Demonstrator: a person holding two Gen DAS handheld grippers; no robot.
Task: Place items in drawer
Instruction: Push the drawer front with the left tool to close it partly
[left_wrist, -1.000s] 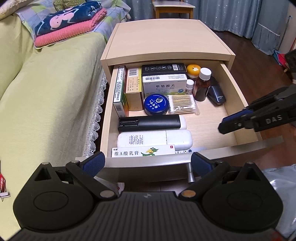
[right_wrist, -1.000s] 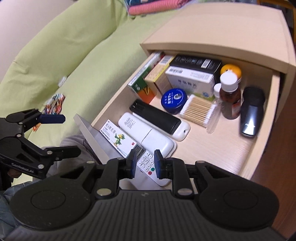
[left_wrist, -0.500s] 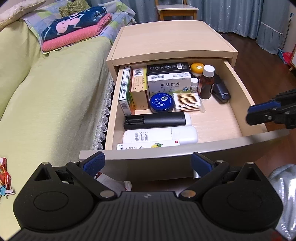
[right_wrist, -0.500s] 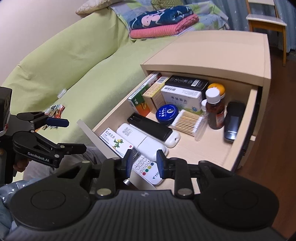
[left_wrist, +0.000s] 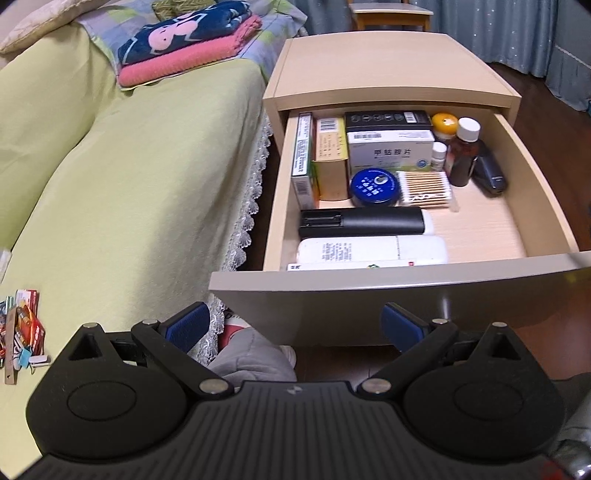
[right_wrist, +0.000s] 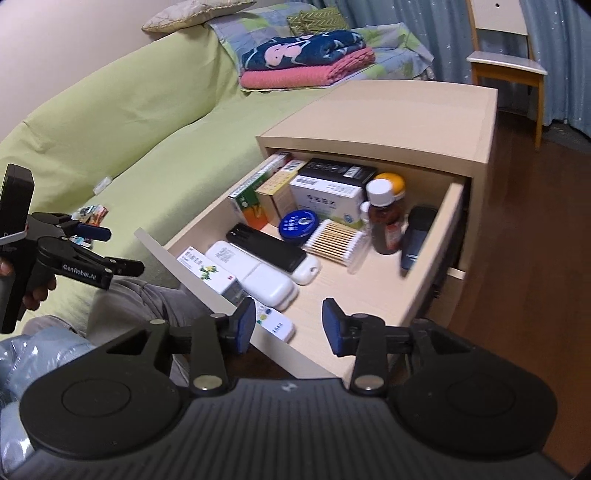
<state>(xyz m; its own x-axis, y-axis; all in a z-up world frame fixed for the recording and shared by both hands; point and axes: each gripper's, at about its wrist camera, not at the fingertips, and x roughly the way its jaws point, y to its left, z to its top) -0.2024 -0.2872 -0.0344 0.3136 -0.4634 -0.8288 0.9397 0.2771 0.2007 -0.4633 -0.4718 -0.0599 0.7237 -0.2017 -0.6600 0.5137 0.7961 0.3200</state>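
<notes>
Bedroom w/ a green-covered bed (left_wrist: 122, 177) on the left and a pale wood nightstand (left_wrist: 388, 70) beside it; folded pink and navy blankets (left_wrist: 188, 44) sat at the bed's far end. I had the drawer (left_wrist: 388, 291) pulled fully out, front panel nearest me.

Inside, along the back wall: upright medicine boxes (left_wrist: 325, 158) in the back left corner, a white box w/ a black one (left_wrist: 388, 118) behind it, an orange-capped jar (left_wrist: 445, 123), a brown bottle w/ white cap (left_wrist: 463, 155) and a dark stapler-like item (left_wrist: 489, 173) toward the right wall. Mid drawer: blue round tin (left_wrist: 373, 186) touching a pack of cotton swabs (left_wrist: 424, 186). Toward the front edge: black remote (left_wrist: 362, 221), white remote (left_wrist: 369, 249), then a flat ointment box (right_wrist: 207, 269) against the front panel.

My left tongs (left_wrist: 291, 326) were spread wide apart, empty, hovering before the drawer front. My right tongs (right_wrist: 288, 325) were also apart, gripping nothing, over the drawer's front edge near a small white keypad remote (right_wrist: 275, 325). Small packets and clips (left_wrist: 20, 328) lay on the bed's near edge.
</notes>
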